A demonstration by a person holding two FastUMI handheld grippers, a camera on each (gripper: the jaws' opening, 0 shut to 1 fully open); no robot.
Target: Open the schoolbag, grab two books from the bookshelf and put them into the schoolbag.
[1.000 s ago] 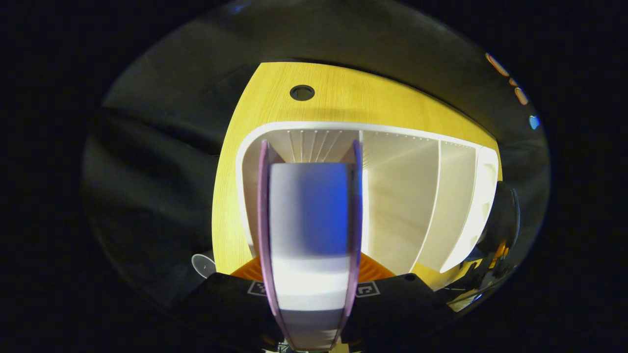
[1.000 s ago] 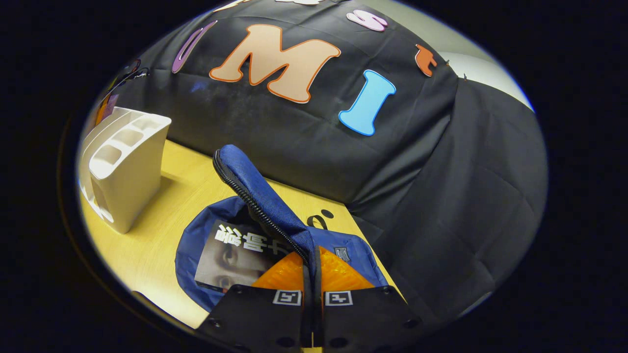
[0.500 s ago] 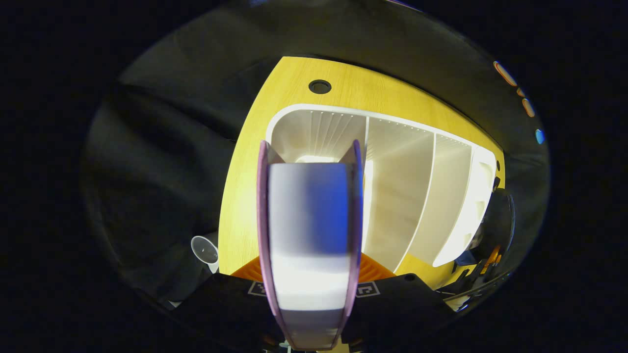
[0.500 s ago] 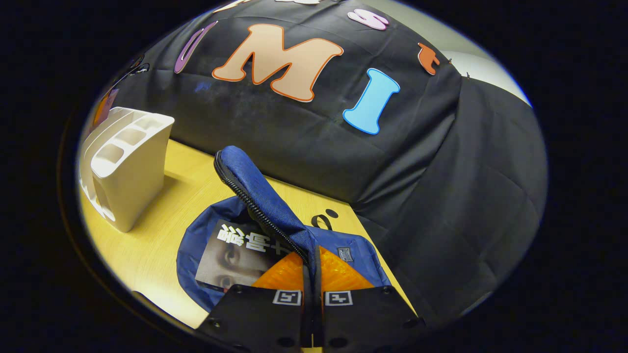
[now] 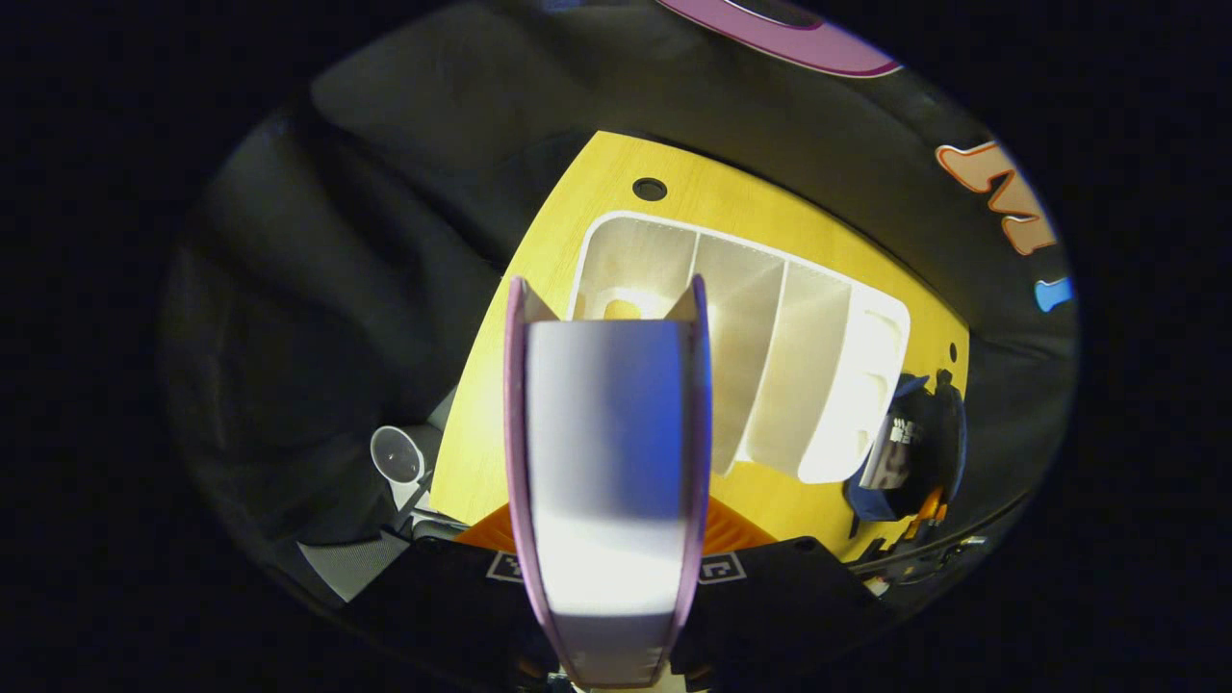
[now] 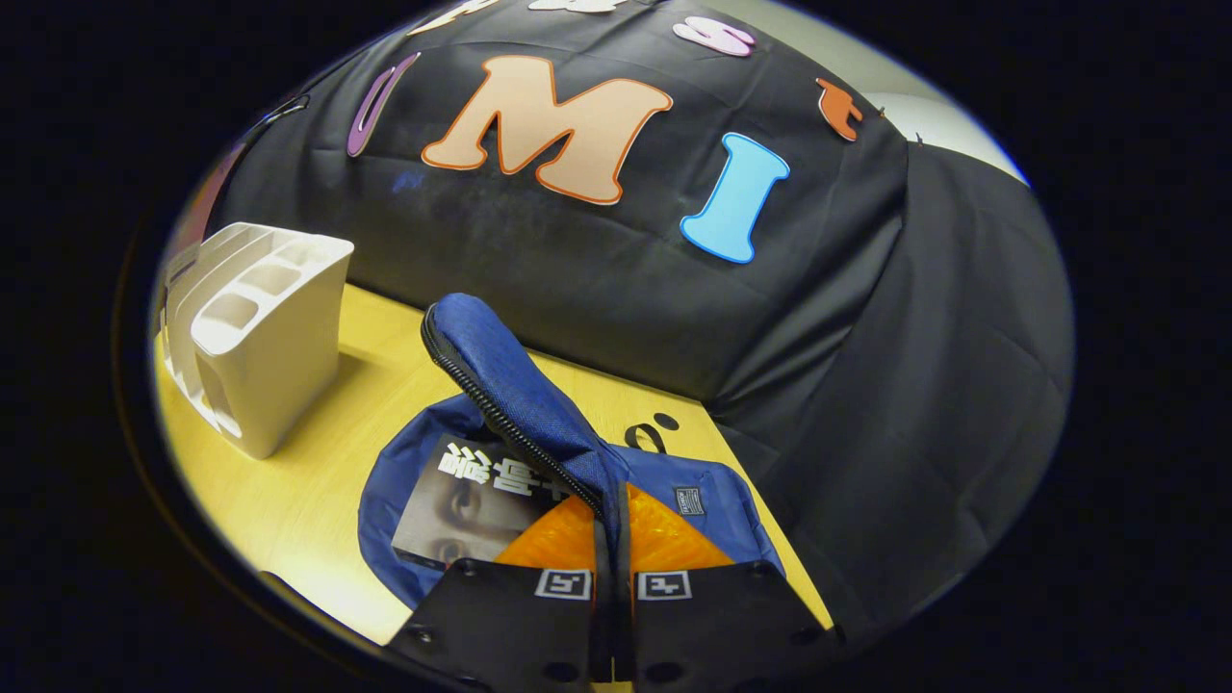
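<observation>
Above the yellow tabletop [image 5: 539, 318], the left hand-held gripper [image 5: 608, 539] clamps a purple-covered book [image 5: 606, 462] edge-on between both fingers, over the white bookshelf [image 5: 770, 356]. Off to the right, the right hand-held gripper [image 6: 613, 539] pinches the blue schoolbag [image 6: 500, 385] flap upright; another book [image 6: 472, 496] lies inside the open bag.

a staged recording booth is showing here, not a lived-in room: black cloth [image 6: 866, 366] is hanging as walls beyond the tool, closing in a yellow wood-grain desk [image 6: 318, 462] ahead, with a cable hole [image 5: 650, 188] at its far edge.
</observation>
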